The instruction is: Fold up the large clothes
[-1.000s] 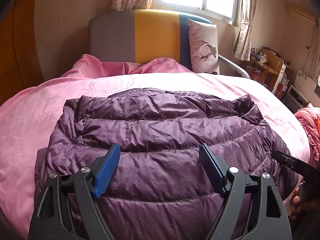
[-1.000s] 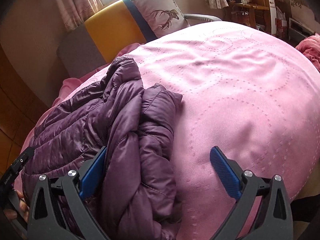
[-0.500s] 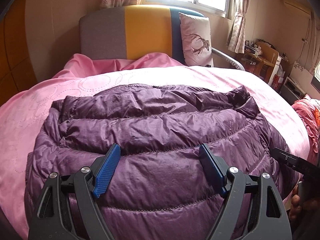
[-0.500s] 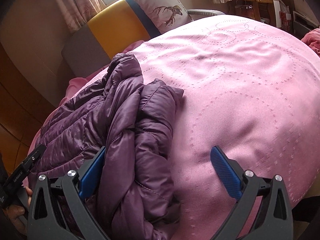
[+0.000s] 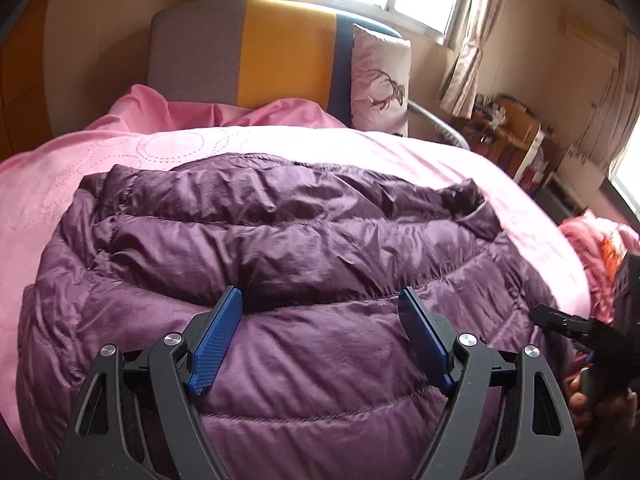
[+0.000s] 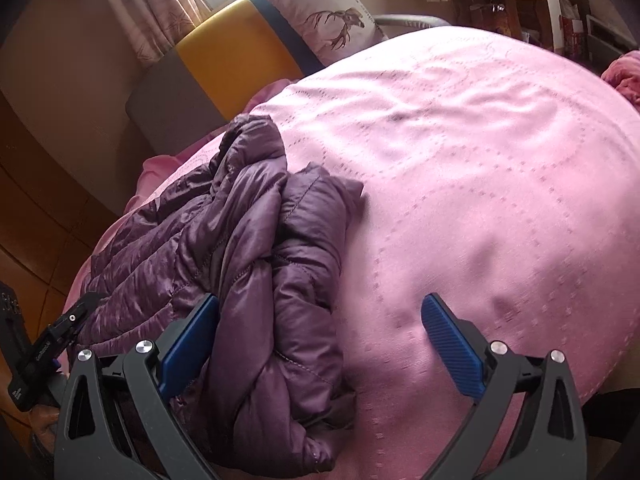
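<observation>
A purple quilted down jacket [image 5: 280, 264] lies folded on the pink bedspread [image 5: 280, 140]. My left gripper [image 5: 320, 336] is open, its blue pads low over the jacket's near part, holding nothing. In the right wrist view the jacket [image 6: 240, 248] shows its folded right edge, bunched in thick layers. My right gripper [image 6: 320, 340] is open and straddles that edge, one pad against the jacket, the other over the bedspread [image 6: 480, 160]. The right gripper also shows at the right edge of the left wrist view [image 5: 568, 324].
A grey, yellow and blue headboard [image 5: 260, 52] and a deer-print pillow [image 5: 380, 80] stand at the far end of the bed. A cluttered wooden shelf [image 5: 512, 132] and pink clothes [image 5: 600, 240] lie to the right. A window is behind the headboard.
The left gripper has moved forward and lower over the jacket. The right gripper has shifted slightly closer to the jacket's folded edge. Both stay open.
</observation>
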